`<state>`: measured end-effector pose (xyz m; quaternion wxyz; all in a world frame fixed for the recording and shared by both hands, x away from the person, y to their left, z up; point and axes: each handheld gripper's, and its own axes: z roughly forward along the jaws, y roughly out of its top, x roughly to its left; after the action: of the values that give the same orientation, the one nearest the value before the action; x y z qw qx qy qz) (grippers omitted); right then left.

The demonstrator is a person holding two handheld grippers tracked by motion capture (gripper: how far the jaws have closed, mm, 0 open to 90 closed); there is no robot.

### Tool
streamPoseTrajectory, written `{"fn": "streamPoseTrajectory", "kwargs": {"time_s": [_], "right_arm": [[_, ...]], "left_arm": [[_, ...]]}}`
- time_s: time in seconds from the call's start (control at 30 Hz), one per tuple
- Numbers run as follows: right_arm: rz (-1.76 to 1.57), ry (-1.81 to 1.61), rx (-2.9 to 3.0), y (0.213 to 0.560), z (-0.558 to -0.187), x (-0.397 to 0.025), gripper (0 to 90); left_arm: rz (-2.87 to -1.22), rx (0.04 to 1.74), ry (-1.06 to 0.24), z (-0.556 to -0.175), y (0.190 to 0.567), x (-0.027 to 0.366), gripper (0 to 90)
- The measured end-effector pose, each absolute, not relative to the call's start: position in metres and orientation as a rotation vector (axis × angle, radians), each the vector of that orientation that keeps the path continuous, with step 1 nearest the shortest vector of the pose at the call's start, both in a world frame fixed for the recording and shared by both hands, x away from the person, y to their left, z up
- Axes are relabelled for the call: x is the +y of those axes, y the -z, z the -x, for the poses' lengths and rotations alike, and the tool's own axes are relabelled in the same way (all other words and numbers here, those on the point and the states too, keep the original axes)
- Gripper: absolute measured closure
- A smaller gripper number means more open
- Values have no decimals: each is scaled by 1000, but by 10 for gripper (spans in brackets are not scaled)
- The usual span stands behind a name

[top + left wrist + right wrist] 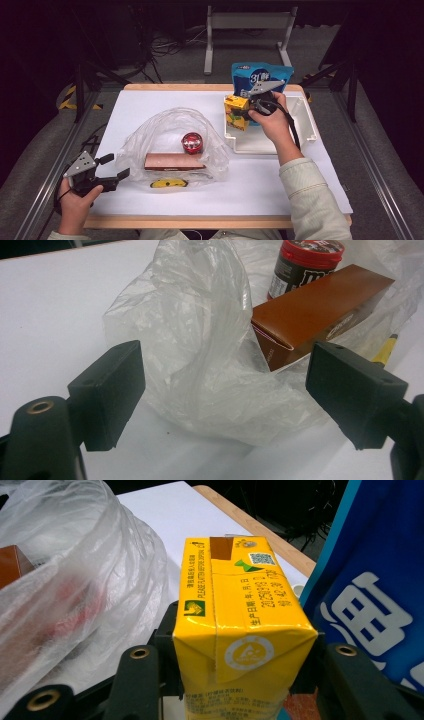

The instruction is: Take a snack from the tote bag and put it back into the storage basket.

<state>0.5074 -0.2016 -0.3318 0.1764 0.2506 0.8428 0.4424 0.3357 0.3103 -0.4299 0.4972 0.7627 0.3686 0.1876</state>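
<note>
A yellow drink carton (236, 113) is held clamped between the jaws of the right gripper (248, 106), as is seen plainly in the right gripper view, where the carton (239, 630) is pressed on both sides by the black jaws of that gripper (240, 680). In the high view the carton is found near the far right part of the table (150, 105), at the left wall of a white tray (306, 120), over which the right hand (270, 117) is placed; whether the carton rests on anything cannot be told. Behind the tray, at the table's far edge, a blue pouch (260, 75) is stood upright, and it is seen just beside the carton in the right gripper view (375, 595). The left gripper (112, 167) is held near the near left corner of the table by the left hand (77, 200), with its jaws set wide apart and nothing between them. It is pointed toward a clear plastic bag (170, 130) that is spread across the middle of the table. In the left gripper view the bag (200, 340) is seen just beyond the parted jaws of that gripper (225, 395). Within the bag a brown box (320, 315) is laid on its side, with a red-lidded jar (305, 262) behind it. A yellow item (169, 183) is seen at the bag's near edge.
</note>
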Motion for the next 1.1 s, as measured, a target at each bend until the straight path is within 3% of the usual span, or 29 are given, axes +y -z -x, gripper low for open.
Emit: {"fn": "streamPoseTrajectory", "kwargs": {"time_s": [1.1], "right_arm": [[-779,-1210,2383,370,-516,-205,541]], "left_arm": [[-1845,894,-453,-335,429,310,166]]}}
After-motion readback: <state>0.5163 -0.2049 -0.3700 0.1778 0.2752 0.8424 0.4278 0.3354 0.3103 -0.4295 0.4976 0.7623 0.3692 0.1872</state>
